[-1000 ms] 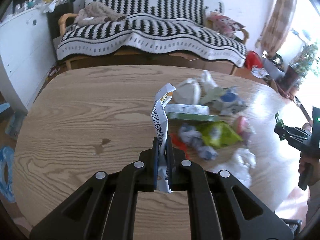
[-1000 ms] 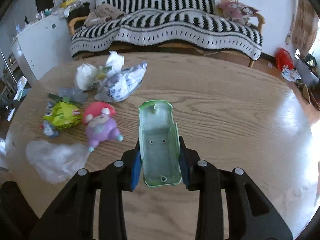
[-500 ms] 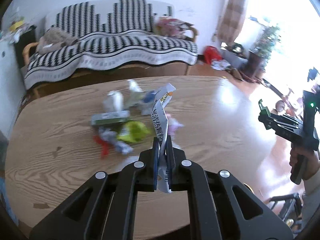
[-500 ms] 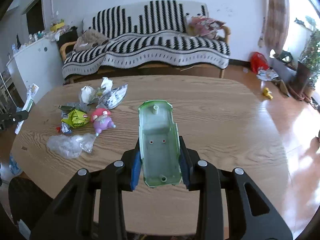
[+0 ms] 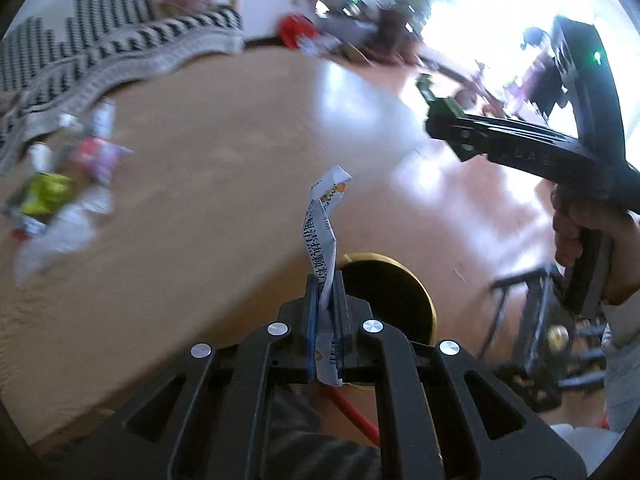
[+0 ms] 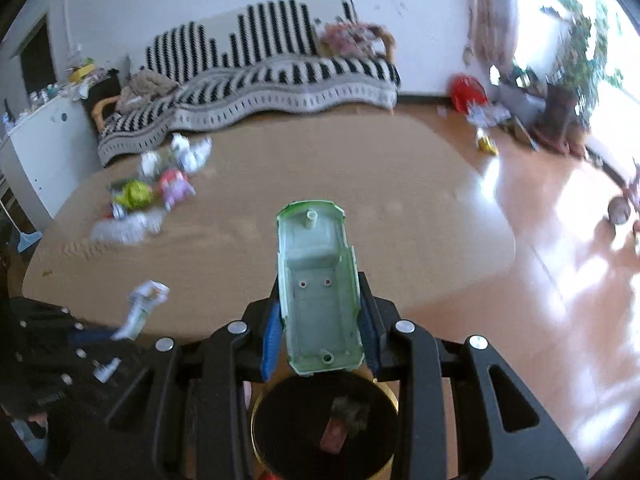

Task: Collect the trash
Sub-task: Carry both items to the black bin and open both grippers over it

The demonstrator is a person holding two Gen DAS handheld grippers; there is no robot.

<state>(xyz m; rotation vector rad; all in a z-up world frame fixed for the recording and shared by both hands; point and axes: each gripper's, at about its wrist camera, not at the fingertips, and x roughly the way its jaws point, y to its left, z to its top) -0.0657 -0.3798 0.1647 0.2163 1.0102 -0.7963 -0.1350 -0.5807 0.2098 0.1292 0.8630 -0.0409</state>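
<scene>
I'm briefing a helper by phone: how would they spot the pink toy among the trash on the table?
Start at the wooden table before the striped sofa. The litter pile lies near its sofa-side left edge; there the pink toy sits just right of a yellow-green wrapper. It alone is a pink and lilac figure, not crumpled packaging.

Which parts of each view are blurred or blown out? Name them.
Left wrist view: the trash pile and sofa smear with motion, the window is blown out, glare on the table; the wrapper in the left claw stays sharp. Right wrist view: milder blur, floor overexposed, green shell in the right claw crisp.
</scene>
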